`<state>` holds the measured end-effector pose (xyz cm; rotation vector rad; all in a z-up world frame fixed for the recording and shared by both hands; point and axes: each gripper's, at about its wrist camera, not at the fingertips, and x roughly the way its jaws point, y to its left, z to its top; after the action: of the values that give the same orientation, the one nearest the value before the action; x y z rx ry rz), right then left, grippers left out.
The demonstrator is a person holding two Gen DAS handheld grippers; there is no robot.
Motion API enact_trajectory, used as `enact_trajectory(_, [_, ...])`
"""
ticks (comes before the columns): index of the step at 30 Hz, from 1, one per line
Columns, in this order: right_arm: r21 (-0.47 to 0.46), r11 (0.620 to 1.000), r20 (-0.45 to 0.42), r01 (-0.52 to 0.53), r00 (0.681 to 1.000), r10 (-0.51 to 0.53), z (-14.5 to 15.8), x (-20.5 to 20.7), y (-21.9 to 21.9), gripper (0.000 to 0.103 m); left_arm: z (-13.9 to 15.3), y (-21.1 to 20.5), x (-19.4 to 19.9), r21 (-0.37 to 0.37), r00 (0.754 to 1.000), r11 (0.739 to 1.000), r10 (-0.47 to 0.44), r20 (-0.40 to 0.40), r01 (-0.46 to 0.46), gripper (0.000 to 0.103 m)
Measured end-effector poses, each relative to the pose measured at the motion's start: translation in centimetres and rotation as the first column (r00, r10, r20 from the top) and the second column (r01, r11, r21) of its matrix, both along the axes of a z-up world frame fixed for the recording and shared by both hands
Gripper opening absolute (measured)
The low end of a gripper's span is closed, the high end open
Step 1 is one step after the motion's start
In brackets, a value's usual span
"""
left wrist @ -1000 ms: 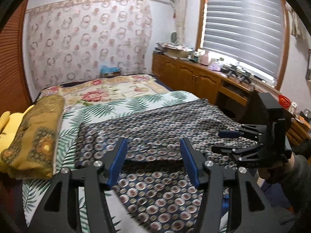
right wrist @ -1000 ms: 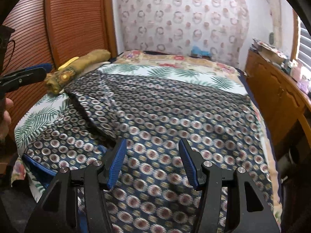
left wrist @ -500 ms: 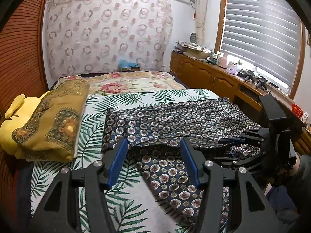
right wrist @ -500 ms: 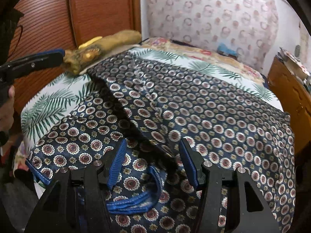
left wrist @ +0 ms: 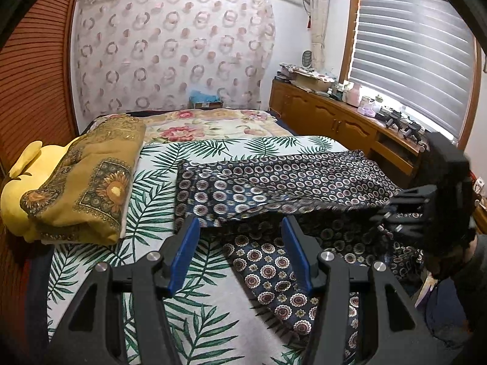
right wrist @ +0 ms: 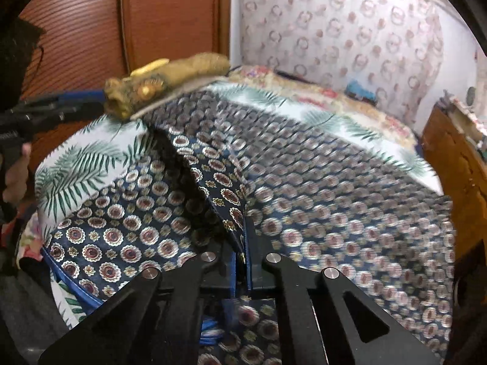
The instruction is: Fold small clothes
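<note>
The dark navy garment printed with round medallions (right wrist: 319, 200) lies spread over the palm-leaf bedsheet (left wrist: 146, 213), filling the centre and right of both views. The right gripper (right wrist: 242, 261), bottom centre of its own view, is clamped tight on a raised fold of that garment, the cloth pinched between its blue pads. The left gripper (left wrist: 240, 249) hangs at the lower middle of its view, jaws partly apart over the cloth's near edge, holding nothing. A folded mustard-gold patterned blanket (left wrist: 88, 176) sits at the left.
</note>
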<state>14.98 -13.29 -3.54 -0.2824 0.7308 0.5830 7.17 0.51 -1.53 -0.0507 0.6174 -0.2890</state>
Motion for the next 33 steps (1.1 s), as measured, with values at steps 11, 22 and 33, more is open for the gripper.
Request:
enact_trajectory(11, [0.069,0.981,0.093,0.181,0.978,-0.187,3.9,-2.0,-9.1,0.0,-0.2,-2.8,0.0,-0.002,0.998,0.998,-0.069,-0.003,0.069,0.055])
enact_trajectory(22, [0.066,0.949,0.07,0.308,0.948,-0.312,2.7,-3.8,-15.1,0.0,-0.5,-6.0,0.2,0.029,0.99,0.99,-0.139,-0.02,0.14,0.055])
enact_trajectory(33, [0.099,0.947,0.002,0.304,0.952,-0.306,1.9,-3.4,-15.5,0.041,-1.0,-6.7,0.2,0.03,0.989,0.989,-0.145,-0.036,0.146,0.055])
